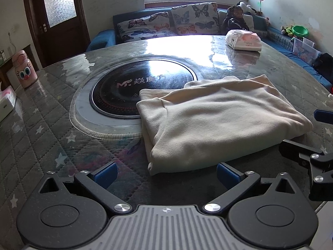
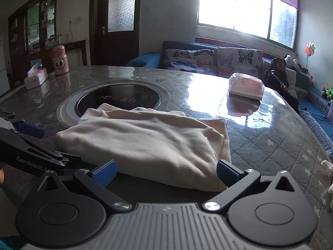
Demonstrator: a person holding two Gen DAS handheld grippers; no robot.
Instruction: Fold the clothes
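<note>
A cream garment (image 1: 218, 120) lies folded into a thick rectangle on the quilted table, partly over the round black hob. My left gripper (image 1: 166, 174) is open just short of its near left corner, nothing between the blue pads. In the right wrist view the same folded garment (image 2: 145, 139) sits straight ahead. My right gripper (image 2: 165, 170) is open at its near edge, the right pad (image 2: 225, 169) touching or overlapping the cloth's near right corner. Each gripper shows in the other's view: the right gripper (image 1: 308, 156) at the right edge, the left gripper (image 2: 31, 145) at the left edge.
A round black induction hob (image 1: 143, 87) is set into the table (image 1: 41, 125). A tissue pack (image 1: 243, 40) lies at the far right, a pink bottle (image 1: 24, 71) and a white tissue box (image 2: 35, 78) at the far left. A person sits on the sofa (image 1: 235, 19) behind.
</note>
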